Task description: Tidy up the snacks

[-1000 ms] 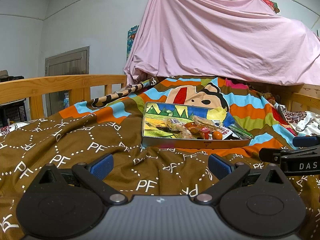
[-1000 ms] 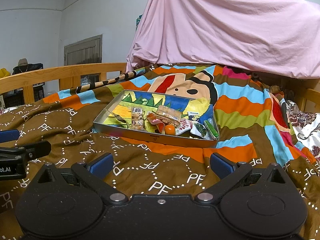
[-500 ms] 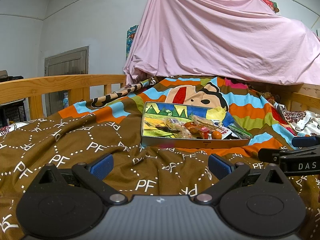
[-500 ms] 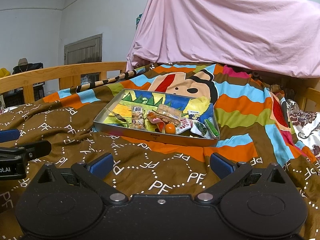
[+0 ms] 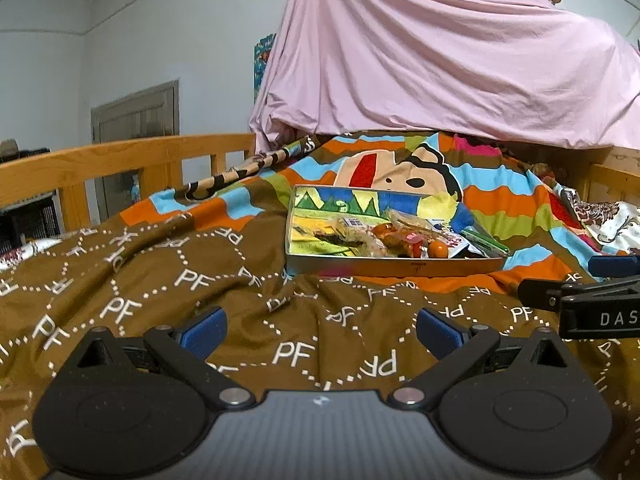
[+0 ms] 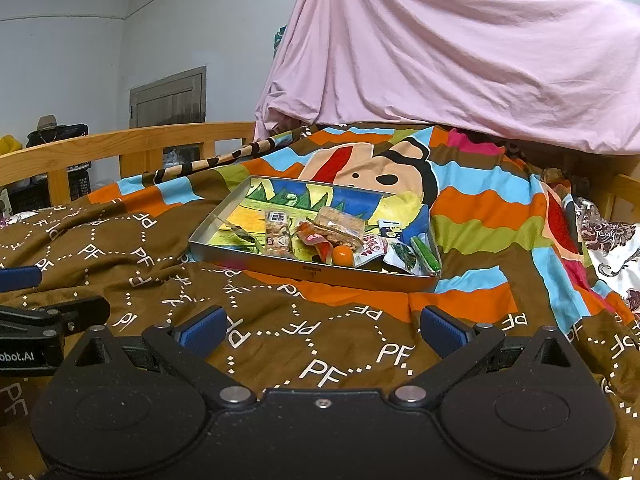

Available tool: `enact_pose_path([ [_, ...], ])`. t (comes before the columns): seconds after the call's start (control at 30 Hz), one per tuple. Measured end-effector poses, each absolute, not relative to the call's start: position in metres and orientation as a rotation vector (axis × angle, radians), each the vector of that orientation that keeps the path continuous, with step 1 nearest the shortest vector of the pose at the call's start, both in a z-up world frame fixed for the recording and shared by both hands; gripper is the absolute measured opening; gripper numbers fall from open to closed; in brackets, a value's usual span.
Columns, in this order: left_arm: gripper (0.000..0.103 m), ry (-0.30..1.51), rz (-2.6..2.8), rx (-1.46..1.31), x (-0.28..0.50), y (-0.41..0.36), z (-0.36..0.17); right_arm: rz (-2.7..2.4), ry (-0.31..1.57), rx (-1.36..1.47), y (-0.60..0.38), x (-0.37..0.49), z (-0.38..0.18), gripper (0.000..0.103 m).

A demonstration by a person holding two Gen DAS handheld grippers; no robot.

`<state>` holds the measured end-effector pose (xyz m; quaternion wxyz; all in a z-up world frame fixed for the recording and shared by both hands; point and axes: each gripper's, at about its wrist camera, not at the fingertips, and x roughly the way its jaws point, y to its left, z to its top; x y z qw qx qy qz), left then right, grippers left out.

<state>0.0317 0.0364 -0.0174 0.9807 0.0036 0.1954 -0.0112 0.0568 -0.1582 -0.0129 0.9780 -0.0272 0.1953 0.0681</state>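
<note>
- Right, my left gripper (image 5: pixel 319 332) sits low over the brown blanket (image 5: pixel 160 288), its blue-padded fingers (image 5: pixel 202 332) spread wide apart with nothing between them.
- My right gripper (image 6: pixel 320 330) is in the same pose, fingers (image 6: pixel 442 331) wide apart and empty, hovering above the blanket near its orange stripe.
- Each gripper shows at the edge of the other's view, so they are side by side (the right one shows "DAS" lettering in the left camera).
- The tray (image 6: pixel 320 274), a shallow metal one with a colourful picture inside, lies on the blanket ahead of both grippers and well apart from them.
- The snacks (image 6: pixel 336 236) are heaped in the tray's near right part: a clear packet of biscuits (image 6: pixel 277 236), a wrapped cracker bar (image 6: pixel 340 224), red-and-white sachets, a green packet (image 6: pixel 426 255) against the right wall.
- A small orange ball (image 6: pixel 343 255) rests among the wrappers near the front wall (I cannot tell what it is).
- The tray's left half is mostly bare.
- Behind the tray I see a cartoon face on striped bedding, a draped pink sheet (image 5: pixel 440 60), and a wooden bed rail (image 5: pixel 120 160) at left.
</note>
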Motion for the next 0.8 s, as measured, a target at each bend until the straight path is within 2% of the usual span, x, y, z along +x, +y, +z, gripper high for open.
enact_pose_path([
  [0.8,0.103,0.399,0.017,-0.017,0.0338,0.0431,-0.0162,0.139,0.399,-0.059,-0.1549,0.0548,-0.0155,0.102],
])
